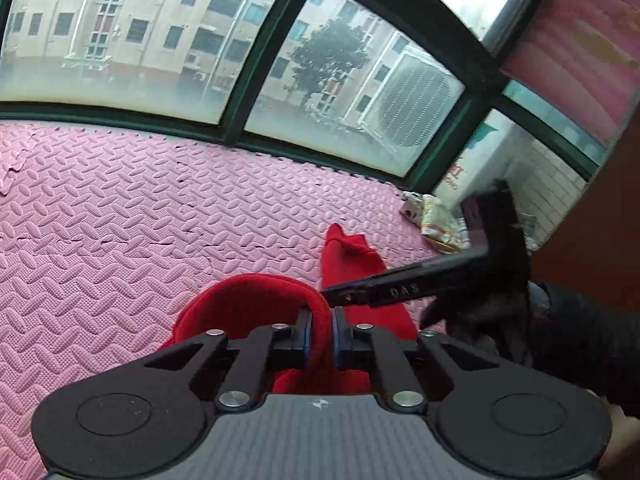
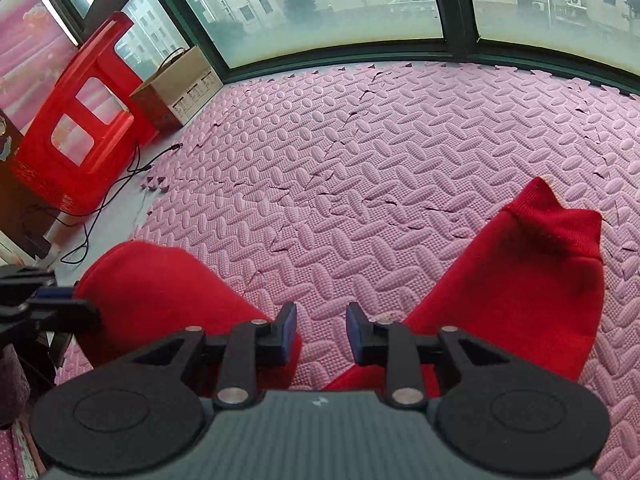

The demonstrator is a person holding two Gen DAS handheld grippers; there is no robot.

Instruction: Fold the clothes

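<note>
My left fingers [image 1: 321,322] are clamped on a fold of the red garment [image 1: 256,304] at six o'clock on the pink foam mat [image 1: 120,216]. My right fingers [image 2: 321,326] stand apart, empty, between its two red sleeves.

The red knitted garment [image 2: 520,280] lies on the pink foam mat, its ribbed cuff raised, one fold lifted
</note>
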